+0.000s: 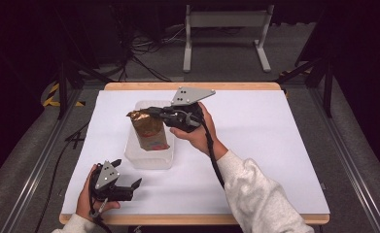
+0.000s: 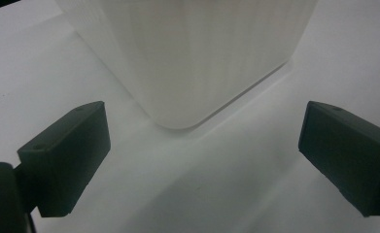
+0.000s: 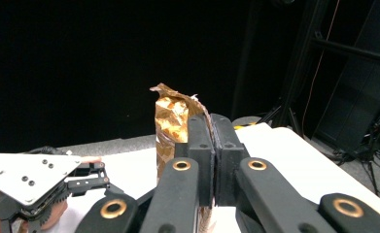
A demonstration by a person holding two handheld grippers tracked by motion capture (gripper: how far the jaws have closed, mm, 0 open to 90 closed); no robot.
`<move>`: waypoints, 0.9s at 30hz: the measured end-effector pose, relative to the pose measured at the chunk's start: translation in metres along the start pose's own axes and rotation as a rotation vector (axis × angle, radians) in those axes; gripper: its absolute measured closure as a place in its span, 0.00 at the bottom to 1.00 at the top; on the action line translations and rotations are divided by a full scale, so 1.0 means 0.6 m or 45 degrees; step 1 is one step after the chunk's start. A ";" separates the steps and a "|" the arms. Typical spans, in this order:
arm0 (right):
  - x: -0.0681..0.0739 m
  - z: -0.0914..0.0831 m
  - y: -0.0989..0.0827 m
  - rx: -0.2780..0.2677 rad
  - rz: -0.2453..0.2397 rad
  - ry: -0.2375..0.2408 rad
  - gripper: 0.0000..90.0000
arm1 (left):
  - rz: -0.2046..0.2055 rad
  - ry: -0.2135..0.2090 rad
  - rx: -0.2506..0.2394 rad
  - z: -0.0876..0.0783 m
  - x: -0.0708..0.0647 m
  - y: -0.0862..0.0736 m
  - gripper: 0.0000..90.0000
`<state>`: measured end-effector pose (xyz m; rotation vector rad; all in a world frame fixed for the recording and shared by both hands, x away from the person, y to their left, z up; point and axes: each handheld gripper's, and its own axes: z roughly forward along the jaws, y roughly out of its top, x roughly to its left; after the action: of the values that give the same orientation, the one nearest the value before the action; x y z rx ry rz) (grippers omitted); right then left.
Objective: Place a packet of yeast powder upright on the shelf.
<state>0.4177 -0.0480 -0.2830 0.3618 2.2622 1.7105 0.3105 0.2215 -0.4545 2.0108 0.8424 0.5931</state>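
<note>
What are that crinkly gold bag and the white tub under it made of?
Bag: looks like metallised foil or foil-lined plastic, glossy gold-brown; its pinched top is creased and glints. Tub: probably translucent frosted plastic with faint vertical ribs in the left gripper view; the bag shows dimly through its wall.

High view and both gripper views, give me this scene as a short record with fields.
surface: white table top
container: translucent plastic bin, standing on the table
item: gold snack bag, upright in the bin
right gripper: shut on the bag's top edge
left gripper: open, holding nothing, near the bin's corner, not touching it
</note>
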 end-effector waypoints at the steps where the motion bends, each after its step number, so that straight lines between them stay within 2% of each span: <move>1: 0.000 0.003 -0.003 0.005 0.006 0.000 0.98 | -0.001 0.000 0.000 0.000 0.000 0.000 0.06; 7: 0.007 0.021 -0.028 0.066 -0.008 0.027 0.98 | 0.004 0.000 0.001 0.000 0.001 0.000 0.06; 12: 0.007 0.032 -0.057 0.109 0.020 0.055 0.98 | 0.005 0.001 0.003 0.000 0.000 -0.001 0.06; 16: 0.007 0.031 -0.071 0.104 0.037 0.071 0.98 | 0.007 0.000 0.004 0.000 0.002 -0.001 0.06; 27: 0.001 0.018 -0.082 0.101 0.050 0.075 0.97 | 0.007 0.002 0.007 0.001 0.001 -0.001 0.06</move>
<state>0.4196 -0.0512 -0.3332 0.3796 2.3859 1.6746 0.3109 0.2217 -0.4550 2.0189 0.8404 0.5960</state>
